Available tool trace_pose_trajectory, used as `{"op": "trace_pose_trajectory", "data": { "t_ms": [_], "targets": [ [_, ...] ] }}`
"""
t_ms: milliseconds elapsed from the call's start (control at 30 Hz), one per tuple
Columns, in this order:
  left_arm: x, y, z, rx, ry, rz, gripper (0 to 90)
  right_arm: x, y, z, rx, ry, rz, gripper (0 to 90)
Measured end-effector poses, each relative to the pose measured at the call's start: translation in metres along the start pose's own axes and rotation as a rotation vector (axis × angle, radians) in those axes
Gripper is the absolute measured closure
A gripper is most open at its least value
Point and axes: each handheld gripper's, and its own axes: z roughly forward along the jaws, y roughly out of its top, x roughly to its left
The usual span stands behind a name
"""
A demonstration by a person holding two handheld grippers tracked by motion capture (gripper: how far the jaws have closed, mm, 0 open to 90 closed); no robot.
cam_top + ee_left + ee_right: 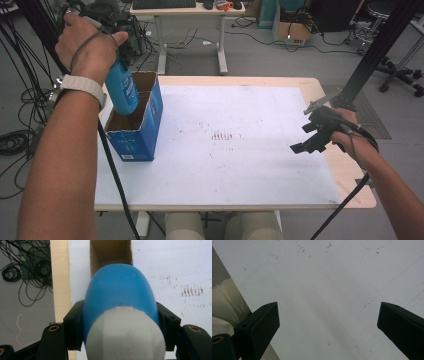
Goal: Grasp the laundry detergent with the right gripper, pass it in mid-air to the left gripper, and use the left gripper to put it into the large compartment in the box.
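The left gripper has its jaws clamped on the blue bottle, poised above the cardboard box; lower it straight, clear of the box's walls; the right gripper, well away from the box, has its jaws apart, holding nothing.

In the high view, the left hand-held gripper is mostly hidden under the person's hand, and the blue bottle it holds has its top covered too. The bottle's lower end dips out of sight inside the open blue box. In the left gripper view, the bottle's white cap is blurred and cut off at the bottom edge — the box beyond it is largely blocked. In the right gripper view, both jaws of the right hand-held gripper run off the frame.
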Motion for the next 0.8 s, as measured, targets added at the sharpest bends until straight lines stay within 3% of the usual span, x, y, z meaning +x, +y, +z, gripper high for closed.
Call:
{"op": "trace_pose_trajectory", "data": {
  "t_ms": [167, 500, 800],
  "targets": [
    [0.006, -0.003, 0.014, 0.003, -0.002, -0.020, 37.4, 0.000, 0.000, 0.000, 0.004, -0.003, 0.010, 4.1],
    [0.006, -0.010, 0.048, 0.030, 0.017, -0.021, 37.4, 0.002, 0.000, 0.005, 0.005, 0.002, 0.010, 4.1],
    [0.005, -0.017, 0.074, 0.033, 0.006, -0.033, 37.4, 0.002, -0.001, 0.006, 0.000, -0.003, 0.043, 4.0]
  ]
}}
